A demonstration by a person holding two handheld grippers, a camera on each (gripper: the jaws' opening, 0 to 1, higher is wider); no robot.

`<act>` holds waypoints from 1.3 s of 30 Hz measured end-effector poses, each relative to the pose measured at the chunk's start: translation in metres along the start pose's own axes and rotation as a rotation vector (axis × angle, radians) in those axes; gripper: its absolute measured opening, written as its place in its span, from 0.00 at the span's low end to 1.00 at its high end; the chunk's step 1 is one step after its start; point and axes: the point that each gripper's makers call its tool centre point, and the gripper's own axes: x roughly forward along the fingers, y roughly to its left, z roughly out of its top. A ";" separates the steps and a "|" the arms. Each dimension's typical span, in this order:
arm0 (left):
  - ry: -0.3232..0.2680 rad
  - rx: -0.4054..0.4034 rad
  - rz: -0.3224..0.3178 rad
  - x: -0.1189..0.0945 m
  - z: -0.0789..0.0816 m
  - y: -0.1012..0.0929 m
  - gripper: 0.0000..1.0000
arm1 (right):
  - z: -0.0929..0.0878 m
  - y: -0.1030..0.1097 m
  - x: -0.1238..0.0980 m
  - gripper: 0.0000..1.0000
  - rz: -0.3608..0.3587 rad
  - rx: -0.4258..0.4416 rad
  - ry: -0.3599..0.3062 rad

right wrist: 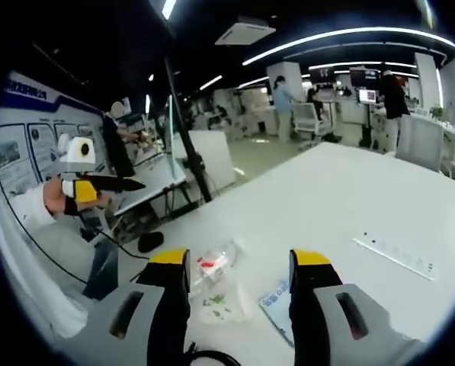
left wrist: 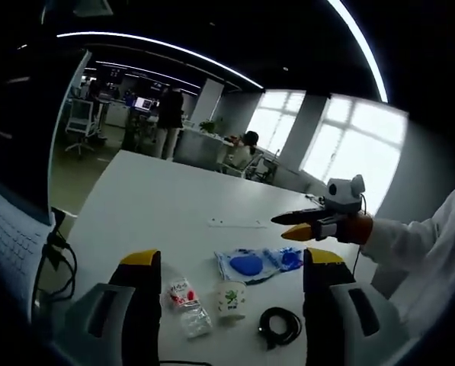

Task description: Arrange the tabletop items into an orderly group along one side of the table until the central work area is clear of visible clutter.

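My left gripper [left wrist: 233, 263] hangs open above the near table edge with nothing between its jaws. Below it lie a clear packet with a red label [left wrist: 185, 296], a paper cup [left wrist: 231, 299], a clear bag with a blue item [left wrist: 256, 263] and a coiled black cable [left wrist: 279, 326]. My right gripper [left wrist: 279, 228] reaches in from the right, above the table. In the right gripper view it [right wrist: 240, 263] is open and empty over the same packet [right wrist: 212, 267], cup [right wrist: 216, 301] and blue bag [right wrist: 277, 301]. The left gripper [right wrist: 124, 187] shows at the left.
A white strip [left wrist: 237, 223] lies further out on the white table [left wrist: 158, 191]. An open laptop [left wrist: 10, 236] with a black cord [left wrist: 56, 259] sits at the left edge. A small black object [right wrist: 149, 241] rests near the table edge. People and desks stand far behind.
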 end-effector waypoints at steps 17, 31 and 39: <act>-0.013 -0.055 0.001 -0.009 -0.016 0.017 0.76 | -0.018 0.005 0.081 0.45 0.108 0.015 0.139; -0.009 -0.087 0.007 -0.005 -0.036 0.034 0.75 | -0.046 0.005 0.146 0.43 0.166 0.152 0.228; -0.008 -0.106 0.008 0.001 -0.046 0.043 0.74 | -0.058 -0.005 0.176 0.37 0.161 0.303 0.261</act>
